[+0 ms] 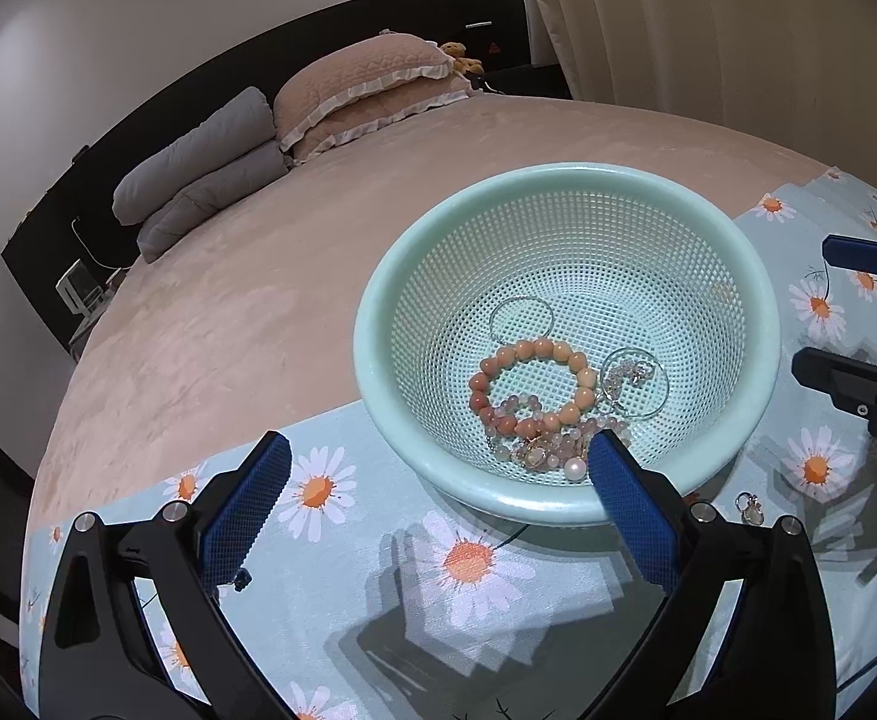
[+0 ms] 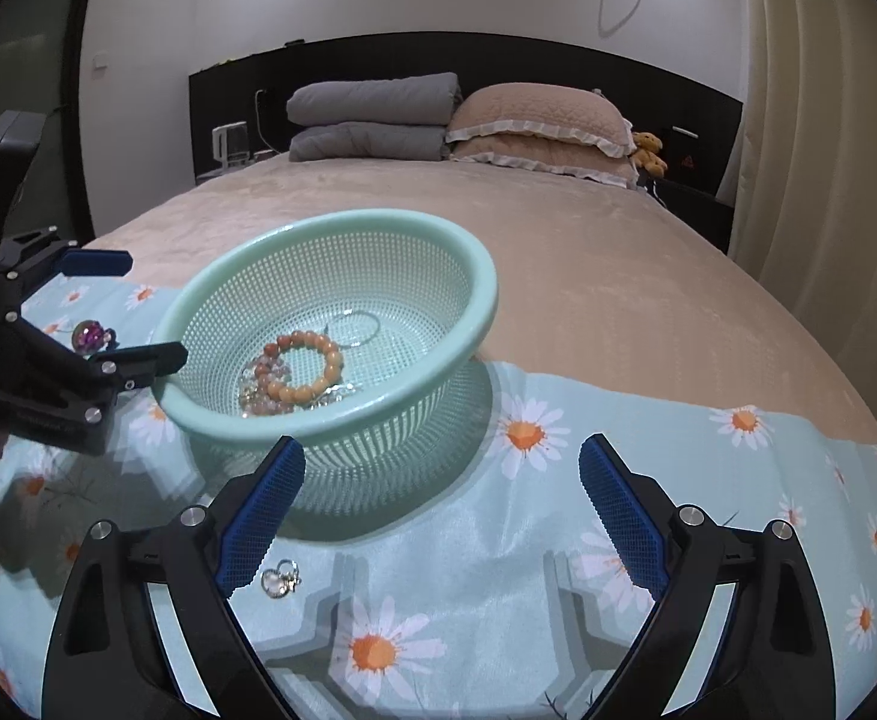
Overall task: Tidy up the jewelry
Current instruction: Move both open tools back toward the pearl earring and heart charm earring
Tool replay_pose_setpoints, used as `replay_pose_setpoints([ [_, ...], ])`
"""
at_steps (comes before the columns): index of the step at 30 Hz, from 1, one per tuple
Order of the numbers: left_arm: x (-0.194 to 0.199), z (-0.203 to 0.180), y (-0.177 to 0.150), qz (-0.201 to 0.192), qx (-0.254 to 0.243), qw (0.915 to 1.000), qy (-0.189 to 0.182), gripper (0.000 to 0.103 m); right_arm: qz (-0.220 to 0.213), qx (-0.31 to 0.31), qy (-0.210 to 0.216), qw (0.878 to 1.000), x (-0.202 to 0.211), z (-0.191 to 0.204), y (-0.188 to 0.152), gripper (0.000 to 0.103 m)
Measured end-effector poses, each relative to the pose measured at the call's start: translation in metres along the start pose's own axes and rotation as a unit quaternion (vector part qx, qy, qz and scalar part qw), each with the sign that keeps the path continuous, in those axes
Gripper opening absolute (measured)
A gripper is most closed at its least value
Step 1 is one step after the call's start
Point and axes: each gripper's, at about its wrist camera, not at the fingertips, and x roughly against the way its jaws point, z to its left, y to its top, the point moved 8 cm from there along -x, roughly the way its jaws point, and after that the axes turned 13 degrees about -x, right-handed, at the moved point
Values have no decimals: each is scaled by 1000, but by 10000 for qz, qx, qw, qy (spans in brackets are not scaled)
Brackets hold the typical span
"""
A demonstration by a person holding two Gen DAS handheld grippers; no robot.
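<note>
Bare bed (image 2: 588, 276) stretched past daisy cloth (image 2: 498, 570) toward 12 o'clock. Basket (image 1: 378, 324) held beaded bracelet (image 1: 531, 387), hoops. Left tool (image 1: 438, 468), right tool (image 2: 441, 480) both gaped wide, empty.

A basket (image 1: 564, 192) sits on a cloth (image 1: 378, 588) spread over the bed's (image 1: 228, 300) near end. Bracelets (image 1: 528, 384) and rings lie inside it. A small charm (image 2: 281, 579) lies on the cloth before the basket, a bead (image 2: 91, 336) to its left. Pillows (image 2: 534, 120) lie behind.

light: even, indoor | shadows: layered, soft-edged | focus: sharp | edges: fisheye-bent, dark corners
</note>
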Motion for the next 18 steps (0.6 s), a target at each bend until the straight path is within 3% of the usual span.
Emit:
replay_pose_setpoints([
  [11,16,16,-20,110,94,9996,224,97,314,173,61,9993,3,4,-26,89],
  [18,8,-16,-43,246,42,9986,-457,97,524,244,285,9979,2,12,-42,88],
])
